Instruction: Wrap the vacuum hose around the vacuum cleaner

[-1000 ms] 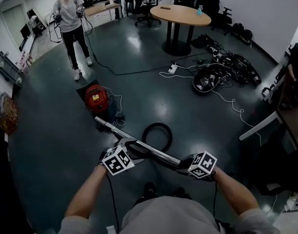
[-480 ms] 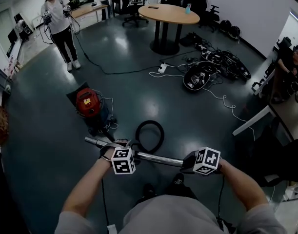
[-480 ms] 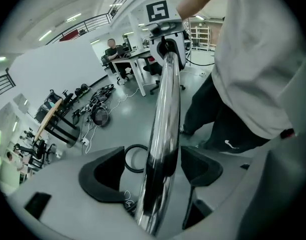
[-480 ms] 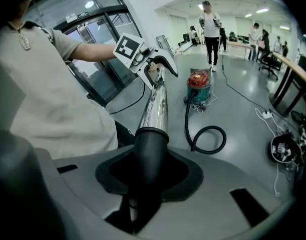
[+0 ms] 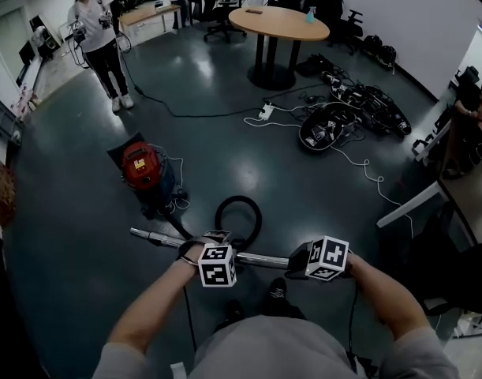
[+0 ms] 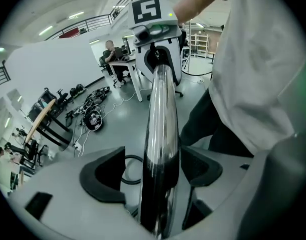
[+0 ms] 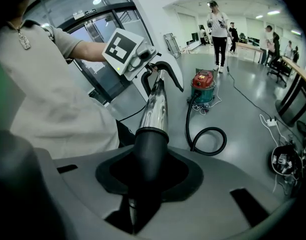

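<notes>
Spanning both grippers, the shiny chrome wand (image 5: 260,259) hangs level above the floor (image 5: 75,212). The right gripper (image 7: 150,166) clamps its black cuff, and the left gripper (image 6: 160,171) straddles it, jaws apart. The black hose (image 7: 187,126) loops to the red vacuum cleaner (image 5: 142,166).

Your left arm (image 5: 150,306) and right arm (image 5: 382,294) both reach forward and down, side by side. Your left claw (image 5: 214,238) points down with its jaws wide apart, one on each side of the shiny pipe (image 5: 260,260), not squeezing it. Your right claw (image 5: 300,259) is closed tight on the pipe's black end.
</notes>
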{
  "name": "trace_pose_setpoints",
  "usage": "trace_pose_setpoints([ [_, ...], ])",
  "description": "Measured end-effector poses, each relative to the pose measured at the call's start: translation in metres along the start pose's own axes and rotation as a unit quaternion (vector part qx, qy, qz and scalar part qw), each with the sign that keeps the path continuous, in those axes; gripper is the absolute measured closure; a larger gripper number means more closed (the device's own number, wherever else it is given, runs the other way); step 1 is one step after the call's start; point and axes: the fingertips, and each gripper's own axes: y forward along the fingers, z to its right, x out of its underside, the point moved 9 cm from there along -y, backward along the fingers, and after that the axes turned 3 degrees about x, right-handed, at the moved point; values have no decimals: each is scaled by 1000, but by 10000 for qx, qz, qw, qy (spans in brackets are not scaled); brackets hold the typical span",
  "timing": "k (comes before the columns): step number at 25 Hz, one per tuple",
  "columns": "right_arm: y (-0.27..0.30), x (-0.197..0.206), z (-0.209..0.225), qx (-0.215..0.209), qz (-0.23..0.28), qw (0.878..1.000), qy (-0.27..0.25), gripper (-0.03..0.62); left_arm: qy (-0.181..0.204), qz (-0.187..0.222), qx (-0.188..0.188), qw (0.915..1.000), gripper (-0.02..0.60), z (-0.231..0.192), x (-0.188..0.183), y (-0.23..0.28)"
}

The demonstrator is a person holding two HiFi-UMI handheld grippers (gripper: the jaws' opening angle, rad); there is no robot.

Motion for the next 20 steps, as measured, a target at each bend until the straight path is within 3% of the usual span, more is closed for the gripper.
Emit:
trace_pose_setpoints([
  [2, -3, 4, 7, -46, -18, 10000, -49, 482, 20, -97, -35, 9999, 246, -6, -7, 9],
  [5, -7, 10, 19, -105, -30, 9999, -109, 482, 86, -175, -54, 9998, 374, -10, -15, 23],
  [7, -10, 14, 27, -140, -30, 9998, -132, 482, 49, -188, -40, 9998, 420, -12, -23, 31],
  [16, -22, 40, 57, -351, -174, 9987, -319, 482, -251, -206, 192, 9993, 466, -27, -58, 61],
  [20, -32, 47, 75, -132, -276, 9978, -585, 481, -617, -233, 359, 9972, 466, -41, -69, 67],
])
